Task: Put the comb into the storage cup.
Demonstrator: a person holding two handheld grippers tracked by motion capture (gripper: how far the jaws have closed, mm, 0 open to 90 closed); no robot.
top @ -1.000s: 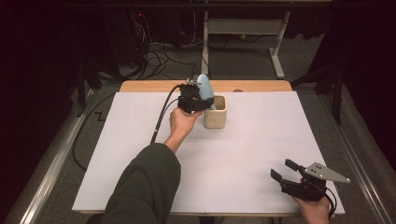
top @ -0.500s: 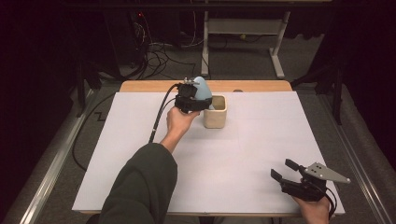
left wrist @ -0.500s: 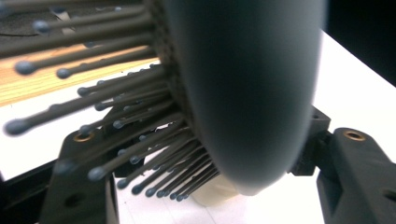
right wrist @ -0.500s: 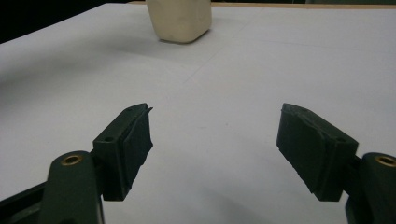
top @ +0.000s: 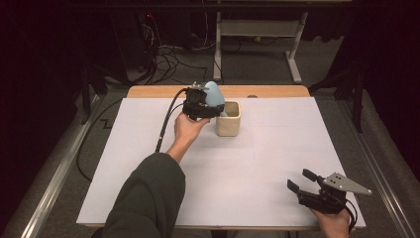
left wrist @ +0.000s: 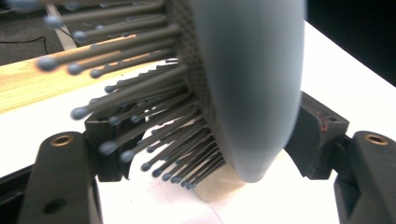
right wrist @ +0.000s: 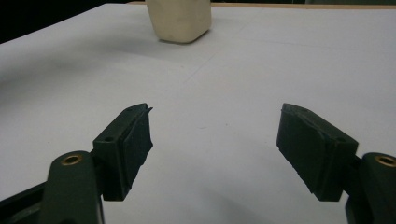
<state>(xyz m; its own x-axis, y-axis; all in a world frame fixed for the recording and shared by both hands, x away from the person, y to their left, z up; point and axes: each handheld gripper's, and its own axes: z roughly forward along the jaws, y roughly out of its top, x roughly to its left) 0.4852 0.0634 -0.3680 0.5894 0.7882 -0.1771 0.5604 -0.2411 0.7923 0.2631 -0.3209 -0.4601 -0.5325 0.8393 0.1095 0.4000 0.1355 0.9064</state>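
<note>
A blue-grey hairbrush [top: 214, 91] stands upright in my left gripper [top: 210, 101], which is shut on it just left of a cream cup [top: 228, 119] at the table's back middle. In the left gripper view the brush [left wrist: 247, 84] sits between the jaws of the left gripper [left wrist: 212, 144]. Its bristles point left and its tapered lower end hangs over the cup [left wrist: 219, 189]. My right gripper [top: 301, 181] rests near the front right corner, open and holding nothing. The right gripper view shows that gripper [right wrist: 215, 149] facing the distant cup [right wrist: 178, 18].
A white sheet [top: 247, 163] covers the table, with a strip of bare wood [top: 277, 91] along the far edge. The left gripper's black cable [top: 166, 124] trails off the left side. Metal table legs and cables lie on the floor beyond.
My left gripper has drifted slightly to the left with the brush still in it. The right gripper has stayed put.
</note>
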